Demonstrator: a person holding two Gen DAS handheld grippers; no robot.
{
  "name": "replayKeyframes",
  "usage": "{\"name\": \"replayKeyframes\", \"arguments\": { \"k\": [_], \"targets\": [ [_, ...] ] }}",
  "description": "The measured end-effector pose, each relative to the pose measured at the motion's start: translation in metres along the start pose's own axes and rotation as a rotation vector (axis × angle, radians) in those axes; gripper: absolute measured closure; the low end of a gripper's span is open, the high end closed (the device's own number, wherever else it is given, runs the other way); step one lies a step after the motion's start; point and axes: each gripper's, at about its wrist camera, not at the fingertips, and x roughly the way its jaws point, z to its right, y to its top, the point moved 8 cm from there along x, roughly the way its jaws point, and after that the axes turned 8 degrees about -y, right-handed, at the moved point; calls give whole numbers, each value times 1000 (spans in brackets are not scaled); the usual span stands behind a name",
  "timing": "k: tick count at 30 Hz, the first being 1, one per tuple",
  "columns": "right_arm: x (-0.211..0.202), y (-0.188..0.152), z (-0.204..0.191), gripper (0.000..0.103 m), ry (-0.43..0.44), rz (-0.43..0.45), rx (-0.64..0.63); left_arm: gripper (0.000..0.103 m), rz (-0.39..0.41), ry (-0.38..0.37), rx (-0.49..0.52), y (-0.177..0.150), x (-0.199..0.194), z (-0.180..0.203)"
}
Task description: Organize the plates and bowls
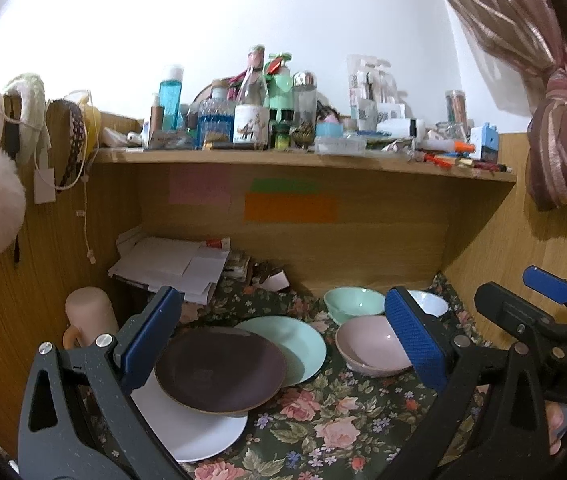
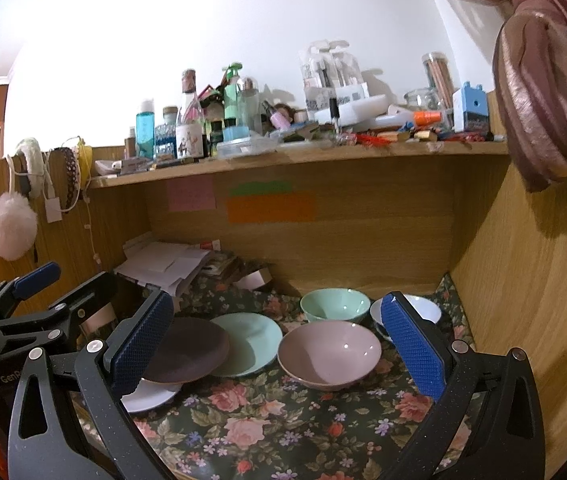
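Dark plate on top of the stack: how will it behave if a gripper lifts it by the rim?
The dark plate looks rigid, probably ceramic: breakable if dropped. It sits tilted across the white plate and mint plate, so it may rock or slide when nudged. Its surface looks matte, so it is probably not slick.

Showing dark brown on the top plate [image 1: 219,372], white on the plate beneath [image 1: 203,432], mint green on the third plate [image 1: 299,340]. Wearing pale pink on the near bowl [image 2: 329,352], mint green on the bowl behind [image 2: 335,304], white on the far bowl [image 2: 423,308]. Spreading pink roses over a dark green tablecloth [image 2: 283,420]. Carrying blue textured pads [image 2: 413,348] on black frames.
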Motion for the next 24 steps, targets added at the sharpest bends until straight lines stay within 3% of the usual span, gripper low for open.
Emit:
{"name": "replayKeyframes", "arguments": {
  "k": [20,24],
  "targets": [
    [96,-55,-48,0,115,-232,-32,0,-276,122,-134,-83,78,-90],
    [117,-69,-67,0,147,-275,-45,8,-340,141,-172,-102,94,-113]
  ]
}}
